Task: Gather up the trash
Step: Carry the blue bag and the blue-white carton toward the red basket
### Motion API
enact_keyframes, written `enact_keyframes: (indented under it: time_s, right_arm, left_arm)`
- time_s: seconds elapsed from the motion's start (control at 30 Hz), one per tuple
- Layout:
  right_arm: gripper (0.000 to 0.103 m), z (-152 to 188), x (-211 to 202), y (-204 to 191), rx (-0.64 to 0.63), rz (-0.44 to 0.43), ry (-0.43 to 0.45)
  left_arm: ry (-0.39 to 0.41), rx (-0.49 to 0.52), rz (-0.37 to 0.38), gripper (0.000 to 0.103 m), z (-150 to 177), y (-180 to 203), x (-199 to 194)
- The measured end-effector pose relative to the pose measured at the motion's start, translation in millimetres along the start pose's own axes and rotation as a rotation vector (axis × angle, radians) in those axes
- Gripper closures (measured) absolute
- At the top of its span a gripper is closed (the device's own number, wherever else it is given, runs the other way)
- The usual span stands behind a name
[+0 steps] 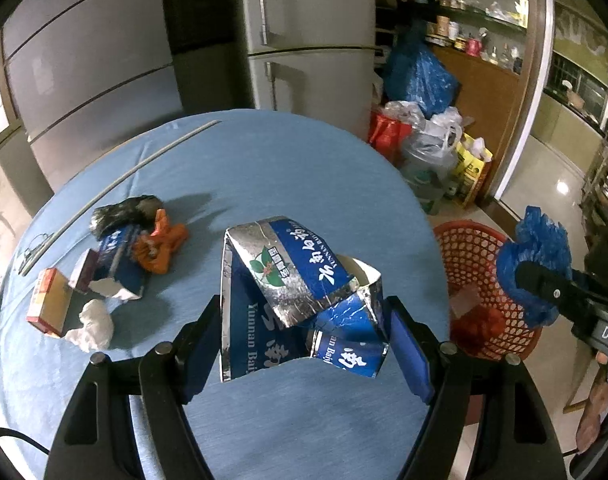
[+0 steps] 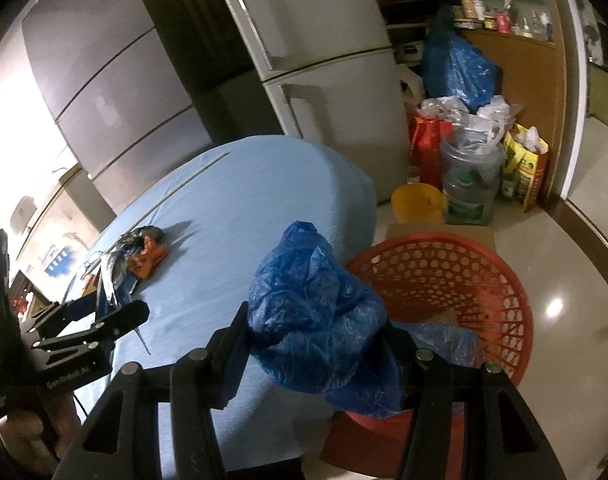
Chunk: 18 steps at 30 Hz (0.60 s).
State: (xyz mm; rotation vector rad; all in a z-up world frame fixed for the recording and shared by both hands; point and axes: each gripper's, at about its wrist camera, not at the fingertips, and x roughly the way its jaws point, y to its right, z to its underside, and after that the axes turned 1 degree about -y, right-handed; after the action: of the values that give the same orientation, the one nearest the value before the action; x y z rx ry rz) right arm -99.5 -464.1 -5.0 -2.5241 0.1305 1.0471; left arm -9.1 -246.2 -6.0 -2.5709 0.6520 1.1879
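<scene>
Here our left gripper (image 1: 304, 344) pinches a torn blue-and-silver carton (image 1: 295, 292) above the blue tablecloth (image 1: 263, 168); our right gripper (image 2: 320, 356) clamps a crumpled blue plastic bag (image 2: 316, 312) at the red basket (image 2: 484, 276), right of the table. Refrigerator (image 1: 308, 36) stands far.

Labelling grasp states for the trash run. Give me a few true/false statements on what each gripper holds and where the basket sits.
1. The left gripper holds a torn blue-and-silver foil carton. True.
2. The right gripper is empty. False: it is shut on a crumpled blue plastic bag.
3. The red perforated plastic basket stands on the blue-clothed table. False: it stands on the floor beside the table.
4. A crumpled orange wrapper lies on the table. True.
</scene>
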Motion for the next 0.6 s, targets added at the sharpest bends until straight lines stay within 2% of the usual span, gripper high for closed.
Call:
enact_keyframes:
  time_s: [0.47,0.6]
  right_arm:
    - [0.044,-12.6,-13.6,62.5,0.090,0.095,0.040]
    - [0.044,-11.8,-11.0,76.0,0.101,0.112,0.027]
  left_arm:
    - [0.006,0.073,0.056,0.025,-23.8,47.9,11.5]
    - [0.008,0.101,0.075,0.025,-30.1,66.3,13.9]
